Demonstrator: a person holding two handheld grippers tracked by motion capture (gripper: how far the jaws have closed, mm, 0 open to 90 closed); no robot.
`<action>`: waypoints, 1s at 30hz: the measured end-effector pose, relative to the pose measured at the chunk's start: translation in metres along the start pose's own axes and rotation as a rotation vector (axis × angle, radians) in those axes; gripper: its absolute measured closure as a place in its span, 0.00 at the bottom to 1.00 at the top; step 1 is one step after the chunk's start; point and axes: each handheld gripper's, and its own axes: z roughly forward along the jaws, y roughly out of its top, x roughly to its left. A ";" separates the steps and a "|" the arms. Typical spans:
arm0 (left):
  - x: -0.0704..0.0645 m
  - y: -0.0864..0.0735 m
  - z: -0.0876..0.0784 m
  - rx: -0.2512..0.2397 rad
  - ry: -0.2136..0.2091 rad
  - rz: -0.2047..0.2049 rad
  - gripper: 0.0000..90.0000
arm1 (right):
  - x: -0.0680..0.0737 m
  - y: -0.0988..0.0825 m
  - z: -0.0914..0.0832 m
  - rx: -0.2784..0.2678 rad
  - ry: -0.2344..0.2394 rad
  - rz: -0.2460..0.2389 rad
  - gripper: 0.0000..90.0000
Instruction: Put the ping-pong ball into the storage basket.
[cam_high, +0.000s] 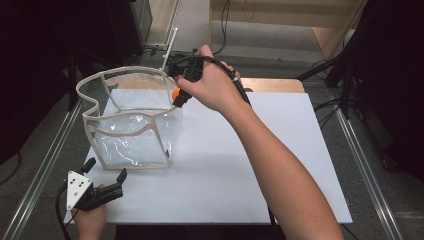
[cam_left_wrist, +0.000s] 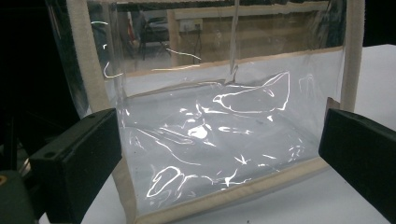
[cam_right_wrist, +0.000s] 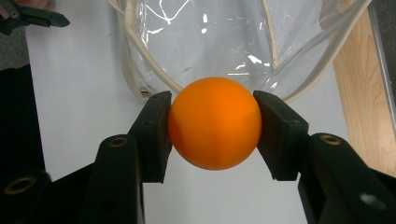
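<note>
White tabletop (cam_high: 240, 170) is sitting in a dim room with wooden furniture at 12 o'clock and metal rails down both sides. Right gripper (cam_high: 176, 97) is pinching an orange ball (cam_right_wrist: 215, 122), its fingers (cam_right_wrist: 154, 135) pressed against the ball's two sides. Ball is hanging just over the near-right rim of the clear bag (cam_high: 130, 135), which is standing upright with its mouth open at roughly 10 o'clock on the tabletop. In the right gripper view the bag's opening is lying straight ahead at 12 o'clock from the ball, past the beige trim. Right forearm is reaching diagonally from 5 o'clock toward 11 o'clock, wrist bent, fingers pointing down and toward the bag. Left gripper (cam_high: 107, 175) is resting at 7 o'clock, fingers spread and holding nothing, aimed at the bag's near wall. Judgement: right hand is far nearer; a short advance over the rim, then release, should be dropping the ball inside.
</note>
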 end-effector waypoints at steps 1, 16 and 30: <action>0.000 0.000 0.000 -0.001 -0.001 0.000 0.00 | 0.000 0.001 0.000 -0.003 0.001 0.001 0.53; 0.001 0.000 0.000 -0.001 -0.002 -0.002 0.00 | -0.002 0.015 0.007 0.004 0.012 -0.007 0.53; 0.001 0.000 0.000 -0.002 -0.002 -0.003 0.00 | -0.004 0.025 0.013 0.008 0.024 -0.008 0.53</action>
